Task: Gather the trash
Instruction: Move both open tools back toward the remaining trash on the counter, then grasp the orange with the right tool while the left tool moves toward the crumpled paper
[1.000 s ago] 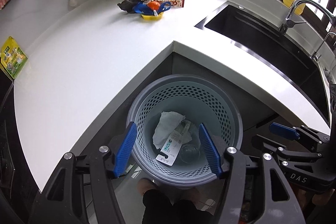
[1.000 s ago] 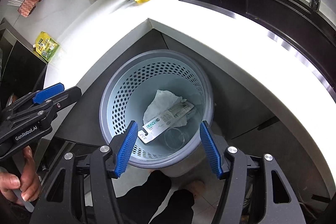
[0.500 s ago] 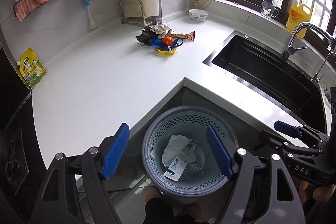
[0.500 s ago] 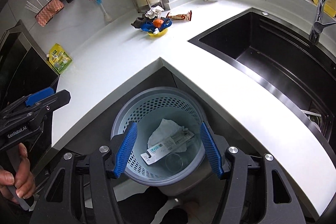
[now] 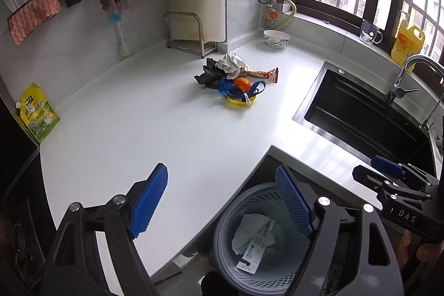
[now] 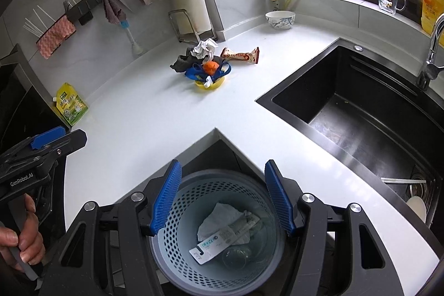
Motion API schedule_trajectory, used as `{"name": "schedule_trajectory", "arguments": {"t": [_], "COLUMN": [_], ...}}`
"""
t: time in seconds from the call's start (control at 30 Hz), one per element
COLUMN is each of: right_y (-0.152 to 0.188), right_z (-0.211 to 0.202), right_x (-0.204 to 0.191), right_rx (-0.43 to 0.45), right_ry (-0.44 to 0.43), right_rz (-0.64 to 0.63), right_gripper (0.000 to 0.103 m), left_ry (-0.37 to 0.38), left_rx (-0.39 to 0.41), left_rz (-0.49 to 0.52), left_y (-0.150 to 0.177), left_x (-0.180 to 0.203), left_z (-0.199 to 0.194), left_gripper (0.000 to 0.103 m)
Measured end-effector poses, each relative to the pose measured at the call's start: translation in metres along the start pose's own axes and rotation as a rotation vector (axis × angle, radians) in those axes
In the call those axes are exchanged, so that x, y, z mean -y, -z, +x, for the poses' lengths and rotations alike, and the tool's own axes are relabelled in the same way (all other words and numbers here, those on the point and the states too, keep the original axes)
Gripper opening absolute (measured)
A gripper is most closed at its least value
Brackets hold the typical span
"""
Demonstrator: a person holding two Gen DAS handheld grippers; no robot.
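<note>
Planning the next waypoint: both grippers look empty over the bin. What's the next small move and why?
Probably send the left gripper, its jaws opening with nothing between them, forward to the trash pile on the counter. The bin already holds a tissue and a package, the pile lies uncollected, and the right gripper stands open and empty too.

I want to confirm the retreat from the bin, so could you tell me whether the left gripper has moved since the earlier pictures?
Yes. The left gripper has risen and drawn back from the waste basket, which looks smaller and lower now; its empty jaws are opening.
</note>
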State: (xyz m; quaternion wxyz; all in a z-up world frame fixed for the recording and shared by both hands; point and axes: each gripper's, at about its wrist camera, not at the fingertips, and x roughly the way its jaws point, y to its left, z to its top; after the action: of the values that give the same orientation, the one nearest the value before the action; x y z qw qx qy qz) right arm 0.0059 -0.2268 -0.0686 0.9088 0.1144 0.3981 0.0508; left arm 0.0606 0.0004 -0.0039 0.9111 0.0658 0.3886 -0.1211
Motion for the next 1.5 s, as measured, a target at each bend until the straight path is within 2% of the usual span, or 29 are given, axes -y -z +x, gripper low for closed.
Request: {"name": "schedule_trajectory", "arguments": {"t": [0.3, 0.6, 1.03, 1.5], "right_y": [-0.064, -0.115, -0.155, -0.174], "right_z": [0.069, 0.137, 0.213, 0.271], "right_x": [-0.016, -0.029, -0.038, -0.041], "right_rx": [0.019, 0.018, -0.025, -0.066], "right_ry": [0.052, 0.073, 0.101, 0.115], "right_rz": [0.012, 0.003, -0.080, -0.143], "right_gripper": [0.060, 0.060, 0.060, 0.060], "left_ry": [0.027, 0.069, 0.123, 0.165], "left_rx": [0.017, -0.015, -0.045, -0.064], "left_rz": [0.046, 0.100, 0.136, 0.133], "left_y": [-0.068, -0.106, -0.127, -0.134], "left_x": [-0.042, -0.069, -0.079, -0.078], "left_z": [0.073, 0.146, 0.207, 0.240], "left_gripper": [0.080, 0.080, 0.080, 0.080]}}
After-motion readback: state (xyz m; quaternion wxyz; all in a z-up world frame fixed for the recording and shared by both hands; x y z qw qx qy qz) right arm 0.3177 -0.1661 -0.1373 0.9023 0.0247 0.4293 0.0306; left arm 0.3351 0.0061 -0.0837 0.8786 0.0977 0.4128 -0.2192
